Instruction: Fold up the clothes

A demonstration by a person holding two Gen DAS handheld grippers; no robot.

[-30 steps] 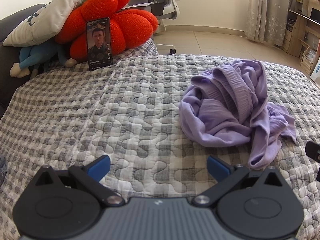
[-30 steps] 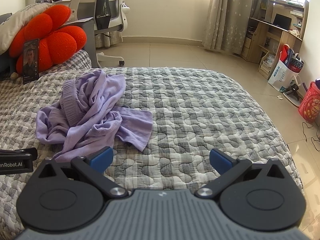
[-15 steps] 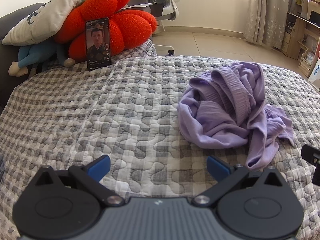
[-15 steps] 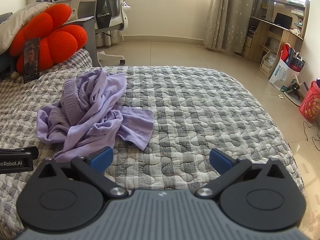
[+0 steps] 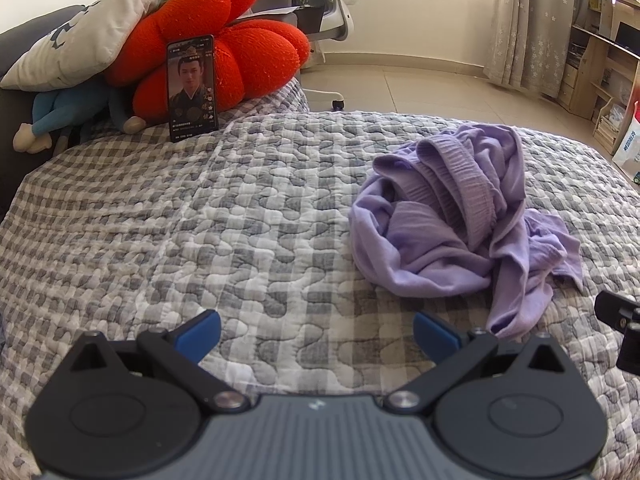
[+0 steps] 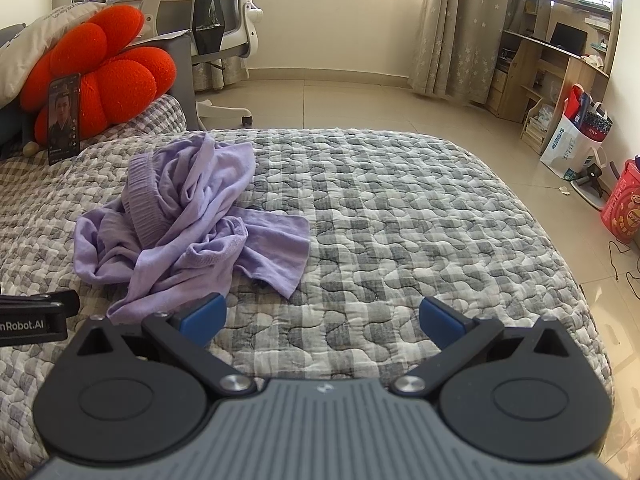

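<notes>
- On the bed at ten o'clock in the left wrist view, a blue plush toy [image 5: 60,120] lies half hidden under a grey pillow [image 5: 92,36] and a red flower cushion [image 5: 240,60]; a phone [image 5: 193,87] leans upright against the cushion.
- At the centre, the checked quilt [image 5: 200,220] lies bare.
- At two o'clock, the crumpled purple garment [image 5: 460,220] sits in a heap; its shape is hard to make out.
- At six o'clock, the left gripper [image 5: 316,330] has its blue pads spread wide, holding nothing.
- In the right wrist view, the right gripper [image 6: 322,318] is likewise spread wide and empty; its left pad overlaps the garment's near edge, contact unclear.
- At four o'clock, the bed's edge cuts off the floor.
</notes>
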